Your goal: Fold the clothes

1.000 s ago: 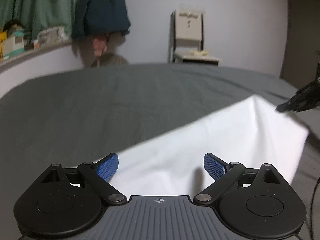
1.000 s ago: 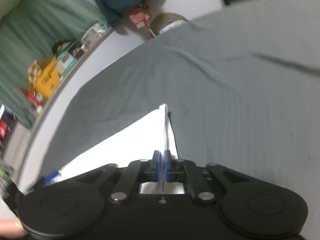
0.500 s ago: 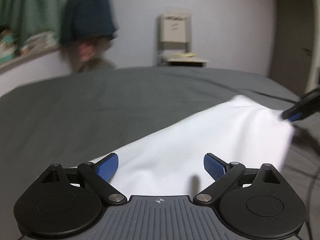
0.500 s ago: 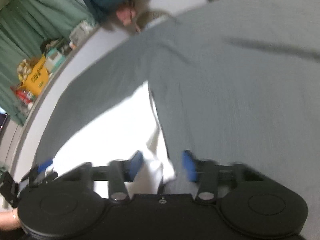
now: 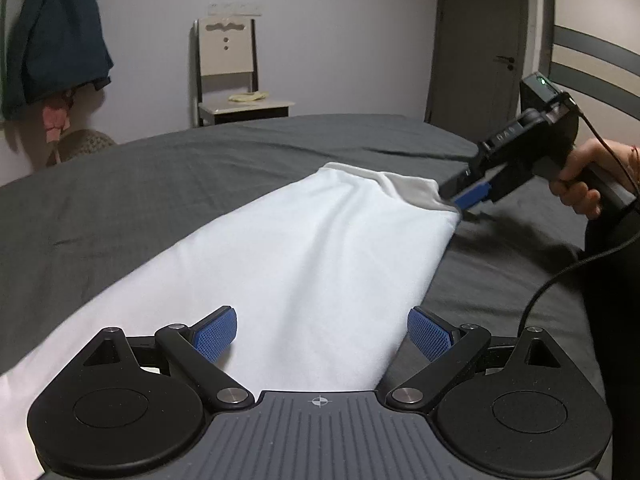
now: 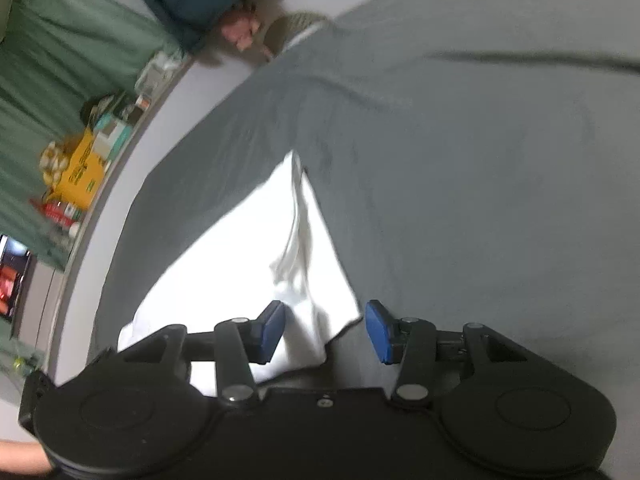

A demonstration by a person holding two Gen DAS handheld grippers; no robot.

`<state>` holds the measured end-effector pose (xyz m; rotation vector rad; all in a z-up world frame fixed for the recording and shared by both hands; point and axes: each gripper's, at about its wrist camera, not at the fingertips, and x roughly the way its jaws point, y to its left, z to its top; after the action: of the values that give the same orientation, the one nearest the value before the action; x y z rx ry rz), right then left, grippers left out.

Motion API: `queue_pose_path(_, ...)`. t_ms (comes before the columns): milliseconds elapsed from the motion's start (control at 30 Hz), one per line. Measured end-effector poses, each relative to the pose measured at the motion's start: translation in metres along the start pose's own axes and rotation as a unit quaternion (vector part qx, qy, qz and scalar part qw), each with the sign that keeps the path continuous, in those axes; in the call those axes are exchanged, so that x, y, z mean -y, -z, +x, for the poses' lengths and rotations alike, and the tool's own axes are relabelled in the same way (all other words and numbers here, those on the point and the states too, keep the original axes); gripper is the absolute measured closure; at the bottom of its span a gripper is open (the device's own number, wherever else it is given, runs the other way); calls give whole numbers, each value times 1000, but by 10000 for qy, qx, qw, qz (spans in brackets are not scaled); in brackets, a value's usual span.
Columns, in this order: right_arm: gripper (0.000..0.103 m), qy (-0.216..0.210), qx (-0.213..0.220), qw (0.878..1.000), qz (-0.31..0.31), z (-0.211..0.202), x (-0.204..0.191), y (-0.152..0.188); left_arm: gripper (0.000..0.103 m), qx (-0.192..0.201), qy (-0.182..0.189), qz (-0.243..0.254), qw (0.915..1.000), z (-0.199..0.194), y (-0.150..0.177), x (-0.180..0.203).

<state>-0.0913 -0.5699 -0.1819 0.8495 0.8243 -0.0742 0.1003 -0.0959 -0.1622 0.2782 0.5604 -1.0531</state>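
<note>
White cloth (image 5: 320,248) spread on the bed (image 5: 160,184)
Left gripper (image 5: 322,330) and right gripper (image 6: 325,330) both released, fingers straddling cloth edges

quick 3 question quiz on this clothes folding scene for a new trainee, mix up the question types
1. True or false: the jaws of the left gripper are shut on the white garment.
2. Multiple choice: what does the white garment lie on? A) a wooden floor B) a dark grey bed sheet C) a glass table
3. Fill in: the jaws of the right gripper stand ____ , with a corner of the garment between them.

Key
1. False: the jaws stand wide apart over the cloth.
2. B
3. open
</note>
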Motion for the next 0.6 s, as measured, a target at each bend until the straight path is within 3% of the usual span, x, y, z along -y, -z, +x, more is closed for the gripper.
queue_pose_path(100,59,-137,312,9994,16,-16,4,-2,8,-59,12,1,10000,1,0,-1)
queue_pose_path(167,59,-442,170,9986,247,-13,10,-3,8,-90,19,63,9999,1,0,0)
queue_pose_path(233,63,-402,-124,9989,223,1,11,-6,8,-122,27,126,9998,2,0,1)
queue_pose_path(267,88,-331,-211,9991,146,5,9,-6,8,-129,21,145,9998,2,1,2)
queue_pose_path(300,94,-323,-170,9993,86,4,8,-6,8,-137,15,163,9998,2,1,3)
queue_pose_path(433,96,-140,315,9993,-122,-12,2,-5,8,-58,-57,261,9996,-1,-1,4)
queue_pose_path(533,95,203,-52,9998,-27,1,6,-4,8,49,-142,217,9997,-2,-5,3)
queue_pose_path(600,89,170,-66,9998,18,2,6,-7,8,109,-225,114,9996,0,-9,2)
